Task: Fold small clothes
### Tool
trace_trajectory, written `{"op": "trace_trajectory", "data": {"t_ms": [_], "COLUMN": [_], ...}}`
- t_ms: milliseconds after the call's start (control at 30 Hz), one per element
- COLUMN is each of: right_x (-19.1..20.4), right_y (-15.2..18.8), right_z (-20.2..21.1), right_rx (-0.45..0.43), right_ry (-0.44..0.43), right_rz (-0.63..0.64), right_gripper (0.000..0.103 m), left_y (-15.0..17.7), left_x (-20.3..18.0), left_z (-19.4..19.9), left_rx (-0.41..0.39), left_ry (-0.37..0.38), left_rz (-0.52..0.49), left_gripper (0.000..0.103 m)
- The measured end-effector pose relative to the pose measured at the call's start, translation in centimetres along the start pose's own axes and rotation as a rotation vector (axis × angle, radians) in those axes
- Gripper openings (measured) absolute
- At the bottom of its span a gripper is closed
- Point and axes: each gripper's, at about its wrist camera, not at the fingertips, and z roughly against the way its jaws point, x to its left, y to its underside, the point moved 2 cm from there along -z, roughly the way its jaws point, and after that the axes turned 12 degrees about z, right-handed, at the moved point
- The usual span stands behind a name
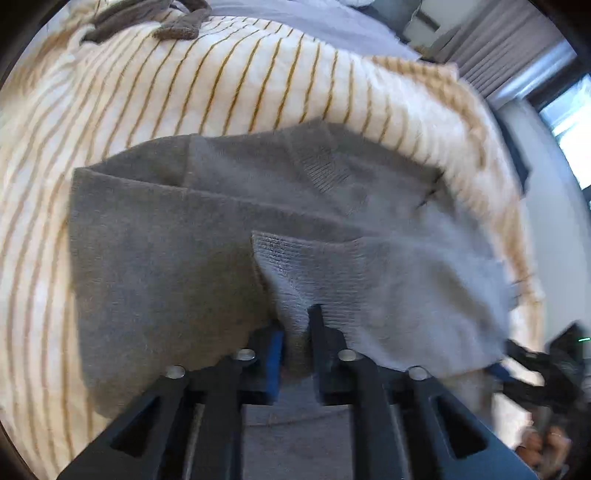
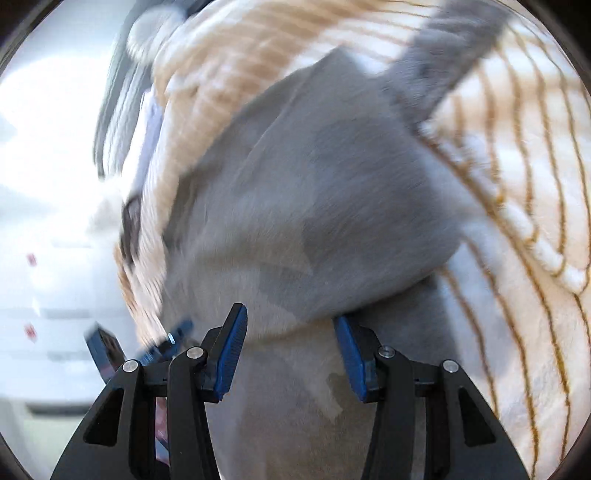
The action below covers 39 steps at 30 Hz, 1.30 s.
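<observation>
A grey knitted garment point(image 1: 207, 229), partly folded, lies on a cream blanket with thin ochre stripes point(image 1: 229, 77). My left gripper point(image 1: 297, 326) is shut on a ribbed fold of the garment's near edge; the cloth bunches up between the blue pad and the black finger. In the right wrist view the same grey garment point(image 2: 317, 184) fills the middle, blurred. My right gripper point(image 2: 291, 328) hovers over its near part, open, with the blue pads wide apart and nothing pinched between them.
A brown knitted piece point(image 1: 147, 22) lies at the far end of the striped blanket point(image 2: 524, 192). The bed's edge and a pale floor show on the left of the right wrist view. Curtains and a window point(image 1: 565, 129) stand to the right.
</observation>
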Motion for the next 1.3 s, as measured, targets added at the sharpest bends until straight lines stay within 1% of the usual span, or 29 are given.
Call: {"op": "trace_trajectory", "data": {"t_ms": [67,133,233,333,400,433,500,567,600,700,733,767,800,833,867,900,967,1000,1033,1100,1133,1167,1200,1233,1267,1300], "right_x": [-0.7,-0.7,0.3,1.2,0.9,0.4,-0.5,-0.5,-0.4,0.4,1.2,1.8,2.6,3.2,3.4,3.2,2.3,1.2,0.4,-1.2,-1.6,-2.2,-2.8,-3.1,-2.9,-2.0], "right_y": [-0.5,-0.9,-1.3,-1.8,-1.9,-1.8,-1.5,-1.2,-1.1,-0.8,-0.8,-0.8,-1.0,-1.6,-2.2,-3.2,-5.1,-6.3,-7.1,-8.8,-9.4,-9.8,-10.1,-10.1,-10.1,-10.0], "right_z": [0.6,1.0,1.2,0.8,-0.2,-0.6,-1.4,-1.0,-0.8,0.3,1.1,1.7,2.7,3.7,4.2,4.7,4.5,4.2,3.6,2.4,1.8,1.3,0.3,-0.6,-0.6,0.0], "right_rx": [-0.040,-0.061,-0.054,-0.022,0.013,0.029,0.058,0.062,0.080,0.126,0.118,0.100,0.064,0.025,-0.006,-0.041,-0.066,-0.075,-0.078,-0.072,-0.064,-0.044,-0.006,0.038,0.041,0.022], "right_ry": [-0.013,0.009,0.018,0.040,0.064,0.075,0.070,0.074,0.082,0.126,0.142,0.143,0.142,0.139,0.147,0.166,0.181,0.180,0.178,0.177,0.170,0.153,0.130,0.106,0.096,0.114], "right_rz": [-0.033,-0.018,0.059,0.146,0.158,0.154,0.142,0.153,0.166,0.210,0.256,0.290,0.335,0.361,0.369,0.365,0.324,0.287,0.260,0.218,0.208,0.196,0.176,0.153,0.156,0.211], "right_gripper": [0.050,0.006,0.006,0.006,0.006,0.006,0.007,0.008,0.010,0.013,0.016,0.016,0.024,0.041,0.050,0.057,0.057,0.057,0.055,0.054,0.050,0.042,0.020,0.010,0.010,0.009], "left_y": [-0.1,0.2,1.2,2.2,2.6,2.7,2.8,2.7,2.7,2.6,2.6,2.6,2.6,2.5,2.4,2.4,2.1,2.0,1.9,1.7,1.8,1.9,2.0,2.2,2.4,2.4], "left_x": [0.2,0.4,0.8,1.4,1.4,1.6,1.7,2.0,2.3,3.4,3.4,3.4,3.2,2.8,2.4,2.1,0.9,0.2,-0.4,-1.4,-1.7,-2.0,-2.2,-2.3,-2.5,-2.6], "left_z": [1.3,2.7,3.6,2.7,1.0,0.7,1.3,2.1,2.4,4.0,4.5,4.9,5.2,5.5,5.6,5.6,4.9,4.4,4.0,2.8,2.1,1.5,1.0,0.5,0.4,0.4], "left_rx": [-0.033,-0.055,-0.065,-0.037,-0.028,-0.031,-0.054,-0.078,-0.080,-0.078,-0.081,-0.088,-0.094,-0.100,-0.102,-0.105,-0.110,-0.110,-0.109,-0.099,-0.087,-0.078,-0.068,-0.062,-0.066,-0.071], "left_ry": [0.032,0.049,0.045,-0.006,-0.076,-0.108,-0.150,-0.236,-0.255,-0.261,-0.261,-0.258,-0.251,-0.235,-0.223,-0.218,-0.216,-0.210,-0.201,-0.188,-0.193,-0.201,-0.216,-0.236,-0.249,-0.252], "left_rz": [0.013,0.013,0.001,-0.025,-0.045,-0.057,-0.078,-0.112,-0.118,-0.110,-0.111,-0.115,-0.117,-0.120,-0.124,-0.130,-0.150,-0.154,-0.156,-0.157,-0.160,-0.165,-0.174,-0.186,-0.202,-0.214], "left_gripper": [0.012,0.010,0.010,0.010,0.011,0.011,0.011,0.011,0.011,0.011,0.011,0.011,0.011,0.011,0.011,0.011,0.011,0.011,0.011,0.011,0.011,0.011,0.011,0.011,0.011,0.011]}}
